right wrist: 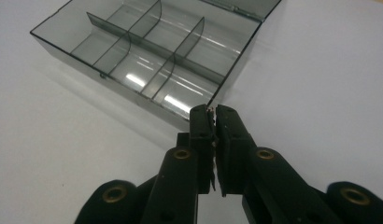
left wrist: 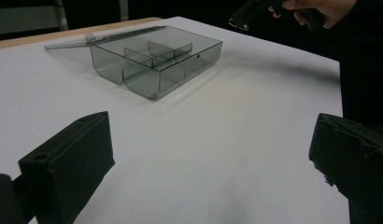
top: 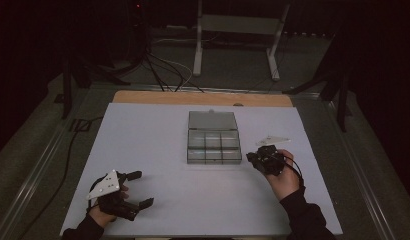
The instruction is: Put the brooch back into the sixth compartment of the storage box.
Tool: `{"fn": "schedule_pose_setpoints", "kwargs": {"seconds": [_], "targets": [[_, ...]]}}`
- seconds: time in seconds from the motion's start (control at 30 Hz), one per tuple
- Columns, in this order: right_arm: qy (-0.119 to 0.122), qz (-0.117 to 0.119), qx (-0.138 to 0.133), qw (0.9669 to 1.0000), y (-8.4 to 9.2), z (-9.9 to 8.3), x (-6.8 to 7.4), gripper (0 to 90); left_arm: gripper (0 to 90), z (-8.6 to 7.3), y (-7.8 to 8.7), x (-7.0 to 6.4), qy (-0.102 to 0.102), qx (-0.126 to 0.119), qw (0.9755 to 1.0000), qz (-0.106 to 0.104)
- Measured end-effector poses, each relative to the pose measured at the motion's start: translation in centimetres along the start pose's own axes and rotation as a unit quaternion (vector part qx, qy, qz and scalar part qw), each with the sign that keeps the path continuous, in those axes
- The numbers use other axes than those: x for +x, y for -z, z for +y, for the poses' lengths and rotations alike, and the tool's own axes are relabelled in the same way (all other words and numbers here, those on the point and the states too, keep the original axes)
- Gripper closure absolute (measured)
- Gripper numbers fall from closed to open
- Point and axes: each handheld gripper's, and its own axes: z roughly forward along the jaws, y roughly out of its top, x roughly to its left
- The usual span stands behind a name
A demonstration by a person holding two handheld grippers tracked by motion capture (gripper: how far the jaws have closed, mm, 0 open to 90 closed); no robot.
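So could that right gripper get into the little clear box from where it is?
Probably yes. The right gripper sits just beside the clear box, whose lid lies open behind it, and nothing stands between them. Its jaws are shut, so they would need to open first.

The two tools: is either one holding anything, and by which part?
Left tool is open and empty. Right tool is shut; something tiny may sit between its tips, too small to identify.

- No lettering, labels, brand marks or numbers readable anywhere.
- The clear compartment box [top: 213,141] at the table's [top: 143,150] twelve o'clock bears no print either.
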Motion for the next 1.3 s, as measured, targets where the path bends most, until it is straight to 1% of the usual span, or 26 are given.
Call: {"fn": "schedule_pose_setpoints", "kwargs": {"seconds": [0.63, 1.0, 1.13, 1.3], "targets": [[0.006, 0.002, -0.008, 1.0, -0.3, 1.7, 0.0, 85.6, 1.5, 0.0, 0.0, 0.0, 0.0, 0.0, 1.0, 0.0], [0.007, 0.007, -0.013, 0.9999, -0.7, 2.7, 0.3, 85.6, 1.5, 0.0, 0.0, 0.0, 0.001, -0.001, 1.0, 0.0], [0.001, 0.014, -0.013, 0.9998, -1.1, 3.0, 0.2, 85.5, 1.5, 0.0, 0.0, 0.0, 0.001, 0.0, 1.0, 0.0], [0.002, 0.015, -0.012, 0.9998, -1.6, 3.0, 0.3, 85.5, 1.5, 0.0, 0.0, 0.1, 0.001, -0.001, 1.0, -0.001]]}}
